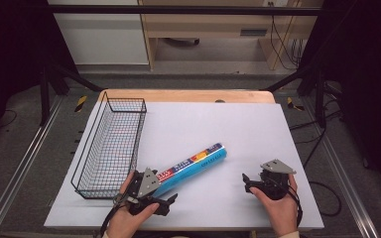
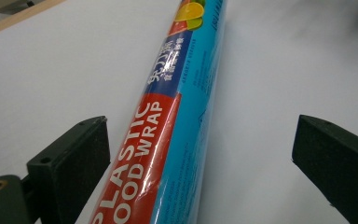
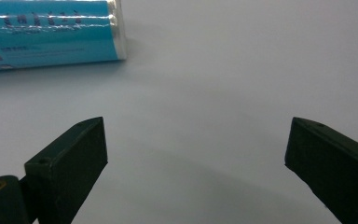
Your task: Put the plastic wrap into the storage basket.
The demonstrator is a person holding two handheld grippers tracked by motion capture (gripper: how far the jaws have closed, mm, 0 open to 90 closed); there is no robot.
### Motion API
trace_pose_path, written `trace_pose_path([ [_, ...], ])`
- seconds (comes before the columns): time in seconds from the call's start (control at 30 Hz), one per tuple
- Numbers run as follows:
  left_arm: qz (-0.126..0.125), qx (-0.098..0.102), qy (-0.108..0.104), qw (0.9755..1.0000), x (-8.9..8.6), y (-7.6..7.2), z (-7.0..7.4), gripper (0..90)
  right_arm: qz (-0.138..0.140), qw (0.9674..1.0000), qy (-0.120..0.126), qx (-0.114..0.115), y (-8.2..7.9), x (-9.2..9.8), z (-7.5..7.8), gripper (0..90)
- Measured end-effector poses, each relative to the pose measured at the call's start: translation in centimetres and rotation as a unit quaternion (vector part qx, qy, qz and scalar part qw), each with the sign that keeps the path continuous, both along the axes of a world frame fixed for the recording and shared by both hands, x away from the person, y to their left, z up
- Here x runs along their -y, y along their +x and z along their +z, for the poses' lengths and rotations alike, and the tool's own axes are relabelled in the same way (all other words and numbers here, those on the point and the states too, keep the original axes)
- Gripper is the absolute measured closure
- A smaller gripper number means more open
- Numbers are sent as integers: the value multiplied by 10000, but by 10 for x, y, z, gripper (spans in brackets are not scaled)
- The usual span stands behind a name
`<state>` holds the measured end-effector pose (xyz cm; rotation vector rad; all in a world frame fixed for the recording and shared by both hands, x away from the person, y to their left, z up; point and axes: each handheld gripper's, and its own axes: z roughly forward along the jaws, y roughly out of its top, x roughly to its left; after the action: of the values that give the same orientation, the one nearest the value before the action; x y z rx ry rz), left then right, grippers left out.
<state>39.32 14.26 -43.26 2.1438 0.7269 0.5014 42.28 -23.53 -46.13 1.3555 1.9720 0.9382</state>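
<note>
Plastic wrap roll [image 1: 193, 167] lies flat on the counter [image 1: 238, 124], diagonal, near end toward the front-left corner, far end pointing to the middle of the white sheet. Blue tube with a red label band.

Your left gripper [image 2: 200, 154] sits at the roll's near end: fingers [image 2: 74, 158] apart, wide, one each side of the roll. Roll runs up between them, closer to the finger at the left of the left gripper view, with a gap showing on the other side; nothing clamped.

Your right gripper [image 1: 250, 181] is near the front edge, right of centre, well apart from the roll. Its fingers [image 3: 70, 163] are apart too, bare sheet between them; the roll's end [image 3: 51, 35] shows farther off in the right gripper view.

Black wire basket [image 1: 110, 144] stands along the left edge, just beside the roll's near end.

Counter is a wooden top under a pale sheet. Beyond it: grey floor, dark frame rails, light wood furniture, cables at the right.
</note>
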Motion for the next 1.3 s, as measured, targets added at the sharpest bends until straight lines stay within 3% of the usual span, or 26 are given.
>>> trace_pose_path([
  [0.1,-88,-130,100,9998,4,4,5,42,38,10000,-20,61,-1,0,0,64],
  [0.13,-147,-264,411,9987,11,13,10,43,73,9999,-14,88,-1,-1,0,70],
  [0.17,-147,-264,411,9987,11,13,10,44,73,9999,-14,88,-1,-1,0,70],
  [0.27,-276,-446,833,9951,24,28,19,46,120,9999,6,117,-2,-1,1,78],
  [0.33,-303,-392,970,9941,34,38,26,47,158,9998,27,137,-3,-1,1,81],
  [0.37,-301,-327,972,9943,38,43,29,48,203,9997,43,146,-3,-2,2,83],
  [0.4,-264,-269,846,9957,46,53,31,48,308,9994,36,176,-3,-4,2,84],
  [0.47,-220,-242,853,9958,51,58,31,50,339,9993,24,160,-3,-5,2,84],
  [0.53,-160,-225,927,9953,66,71,28,60,439,9989,17,179,-3,-8,2,85],
  [0.63,-160,-297,986,9946,73,78,26,94,462,9988,47,175,-3,-8,3,86],
  [0.8,-170,-596,1189,9910,85,95,13,107,492,9985,112,200,-3,-6,4,87],
  [0.9,-177,-656,1285,9894,86,97,7,135,510,9984,105,203,-4,-5,4,87],
  [0.97,-256,-807,1392,9866,83,99,2,163,526,9984,100,191,-3,-6,4,86],
  [1.13,-325,-912,1466,9845,82,100,-1,187,534,9984,104,175,-3,-7,3,86],
  [1.3,-450,-1066,1586,9805,85,102,-4,189,541,9983,104,174,-3,-7,3,86],
])
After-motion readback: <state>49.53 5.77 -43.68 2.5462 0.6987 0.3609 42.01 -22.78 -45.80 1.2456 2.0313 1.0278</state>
